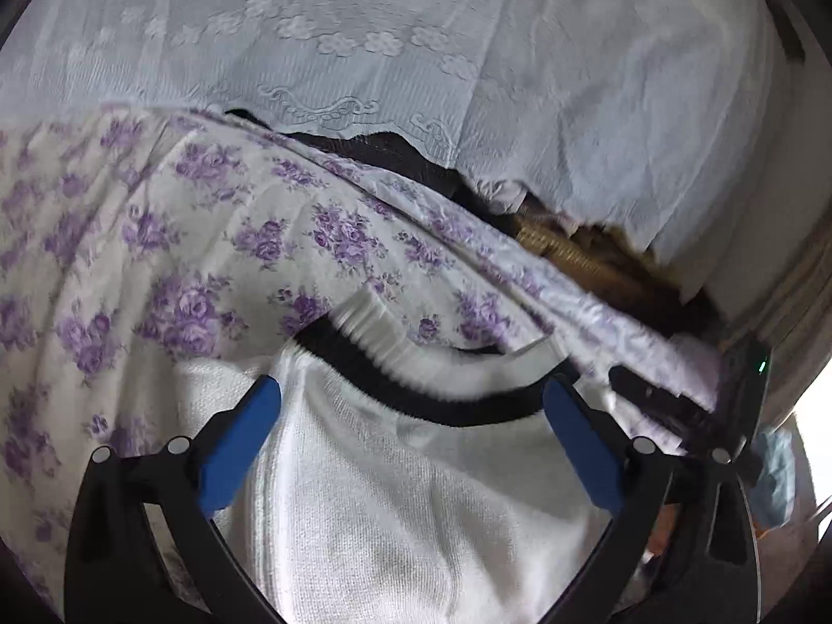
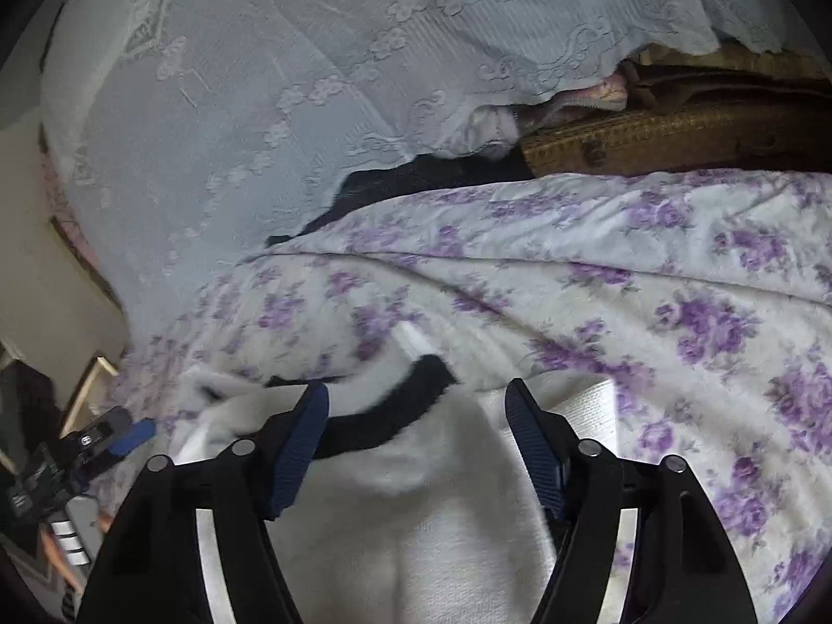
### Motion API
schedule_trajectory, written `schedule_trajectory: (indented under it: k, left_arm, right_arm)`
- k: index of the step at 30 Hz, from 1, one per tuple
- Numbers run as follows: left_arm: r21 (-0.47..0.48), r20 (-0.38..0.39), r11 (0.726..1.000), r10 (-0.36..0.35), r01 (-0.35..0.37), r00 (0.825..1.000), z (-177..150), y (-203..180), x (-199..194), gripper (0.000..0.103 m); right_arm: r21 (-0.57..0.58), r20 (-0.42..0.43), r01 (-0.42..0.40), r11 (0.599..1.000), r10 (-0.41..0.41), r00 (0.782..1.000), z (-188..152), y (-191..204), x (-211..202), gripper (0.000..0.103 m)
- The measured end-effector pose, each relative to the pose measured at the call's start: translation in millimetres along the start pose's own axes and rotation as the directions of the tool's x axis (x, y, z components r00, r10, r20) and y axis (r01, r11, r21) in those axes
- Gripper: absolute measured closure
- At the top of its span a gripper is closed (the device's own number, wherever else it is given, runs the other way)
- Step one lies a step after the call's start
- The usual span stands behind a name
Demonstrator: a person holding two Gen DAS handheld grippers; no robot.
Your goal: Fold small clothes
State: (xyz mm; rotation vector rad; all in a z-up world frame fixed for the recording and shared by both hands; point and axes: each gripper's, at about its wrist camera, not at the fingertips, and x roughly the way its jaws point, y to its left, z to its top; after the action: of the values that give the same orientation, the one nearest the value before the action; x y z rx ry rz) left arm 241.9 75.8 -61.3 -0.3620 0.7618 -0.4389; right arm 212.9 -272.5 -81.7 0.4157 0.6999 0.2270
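A bed is covered by a purple-flowered sheet (image 1: 197, 239), bordered at its far edge by a pale lace cloth (image 1: 468, 52). A white knit garment (image 1: 374, 494) with a black-trimmed neckline (image 1: 457, 411) is spread on the sheet near its near edge. The left gripper (image 1: 411, 395) and the right gripper (image 2: 416, 390) are held spread above it, nothing pinched.

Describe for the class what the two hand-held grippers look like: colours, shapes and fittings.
Both are black frames with silver round rivets at the joints. The left gripper has two flat, bright blue pads. The right gripper has darker navy, ribbed pads and pale strips along its arms. No cables or sleeves show.
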Motion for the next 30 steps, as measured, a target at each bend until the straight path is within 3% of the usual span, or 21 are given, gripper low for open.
schedule_trajectory:
  k: [3,5,6,7,8,9,10,12,14,16,17,18,19,20,21,22,24,26,27,28,30]
  left_arm:
    - [0.016,-0.051,0.994,-0.11,0.111,0.993,-3.9,-4.3,4.4,0.005]
    - [0.074,-0.126,0.993,-0.084,0.093,0.989,-10.7,-16.9,20.6,0.005]
    - [0.098,-0.148,0.994,-0.026,0.041,0.989,-14.5,-20.4,29.2,0.005]
    - [0.13,-0.171,0.988,0.104,-0.082,0.98,-19.9,-21.5,45.8,0.005]
    - [0.153,-0.192,0.971,0.212,-0.184,0.958,-24.4,-17.8,61.1,0.005]
    - [0.164,-0.202,0.96,0.259,-0.228,0.944,-28.2,-12.9,71.4,0.005]
    - [0.191,-0.149,0.945,0.296,-0.267,0.943,-31.7,-16.5,71.1,0.005]
    - [0.249,-0.066,0.89,0.41,-0.383,0.91,-37.4,-28.9,66.2,0.005]
    - [0.26,0.002,0.874,0.424,-0.41,0.906,-43.5,-40.4,49.9,0.007]
    - [0.241,0.054,0.923,0.295,-0.299,0.954,-43.6,-51.9,18.6,0.007]
    - [0.233,0.068,0.935,0.258,-0.267,0.964,-43.0,-55.1,8.5,0.006]
    - [0.226,0.079,0.935,0.264,-0.275,0.961,-44.0,-57.4,3.3,0.005]
    - [0.21,0.062,0.928,0.301,-0.307,0.952,-48.2,-55.3,5.6,0.005]
    - [0.199,0.02,0.926,0.323,-0.321,0.946,-52.1,-51.0,15.2,0.005]
    - [0.187,-0.044,0.926,0.34,-0.327,0.939,-57.5,-41.7,28.4,0.005]
    - [0.201,-0.096,0.907,0.395,-0.371,0.914,-66.6,-33.6,44.3,0.005]
    - [0.329,-0.03,0.812,0.519,-0.482,0.854,-78.4,-51.4,54.4,0.004]
    - [0.357,0.019,0.765,0.568,-0.536,0.823,-84.8,-61.1,57.8,0.004]
    - [0.353,0.023,0.756,0.582,-0.551,0.813,-86.1,-62.7,57.6,0.005]
    - [0.321,0.016,0.775,0.571,-0.545,0.821,-87.4,-63.9,49.2,0.005]
    - [0.26,0.01,0.842,0.486,-0.472,0.874,-93.1,-63.8,23.0,0.005]
  right_arm:
    - [-0.026,-0.073,-0.108,0.994,0.106,0.992,-5.4,8.7,10.0,0.033]
    - [-0.078,-0.142,-0.14,0.987,0.128,0.982,-11.1,21.0,25.8,0.033]
    - [-0.109,-0.176,-0.125,0.986,0.105,0.979,-14.9,25.9,39.9,0.034]
    - [-0.127,-0.182,-0.082,0.988,0.058,0.982,-15.9,25.6,48.2,0.04]
    - [-0.133,-0.181,-0.027,0.991,0.002,0.983,-16.9,20.5,55.9,0.048]
    - [-0.107,-0.171,-0.003,0.994,-0.015,0.985,-15.7,8.6,60.9,0.066]
    - [-0.086,-0.155,0.01,0.996,-0.023,0.988,-13.3,0.9,62.3,0.085]
    - [-0.039,-0.109,0.067,0.997,-0.071,0.991,-9.8,-14.2,57.4,0.098]
    - [-0.01,-0.047,0.085,0.996,-0.085,0.995,-11.0,-18.0,44.2,0.094]
    - [-0.065,0.039,0.078,0.995,-0.075,0.996,-13.2,-6.1,23.1,0.091]
    - [-0.096,0.051,0.061,0.993,-0.056,0.997,-14.6,-0.1,18.8,0.091]
    - [-0.128,0.055,0.044,0.991,-0.037,0.998,-18.6,7.5,13.6,0.081]
    - [-0.139,0.046,0.046,0.989,-0.039,0.998,-22.6,10.5,13.3,0.066]
    - [-0.143,0.024,0.056,0.988,-0.053,0.998,-25.1,10.6,18.9,0.06]
    - [-0.146,-0.029,0.08,0.986,-0.085,0.996,-33.2,7.3,29.0,0.057]
    - [-0.155,-0.073,0.103,0.983,-0.115,0.991,-40.5,2.8,39.3,0.059]
    - [-0.184,-0.047,0.132,0.974,-0.143,0.989,-45.8,7.1,37.1,0.059]
    - [-0.209,-0.033,0.159,0.965,-0.17,0.985,-48.0,13.4,36.2,0.06]
    - [-0.207,-0.014,0.171,0.963,-0.177,0.984,-49.3,15.0,31.0,0.062]
    - [-0.201,0.023,0.184,0.962,-0.183,0.983,-52.7,17.5,21.7,0.06]
    - [-0.216,0.104,0.181,0.959,-0.162,0.981,-61.8,26.4,-8.7,0.057]
